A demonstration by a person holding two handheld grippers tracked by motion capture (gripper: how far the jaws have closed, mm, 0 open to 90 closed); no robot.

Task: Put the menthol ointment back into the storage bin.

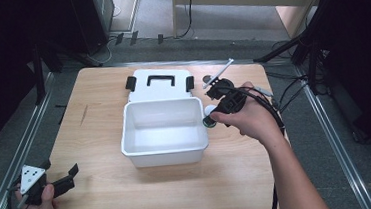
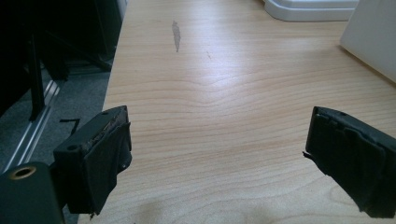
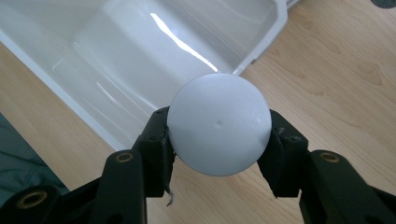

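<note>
Right tongs (image 3: pixel 219 140) clamp white ball (image 3: pixel 219 123), held just beside the right rim of the white bin (image 1: pixel 164 149). Left tongs (image 2: pixel 215 158) gape wide, empty, well left of bin, at the tabletop (image 1: pixel 98 106) corner.

- Looks like a lab or recording studio.
- Bare wooden table (image 1: pixel 105 191) ringed by metal floor rails (image 1: pixel 334 138).
- Black stands (image 1: pixel 314 39) and loose cables (image 1: pixel 186 14) on grey carpet.
</note>
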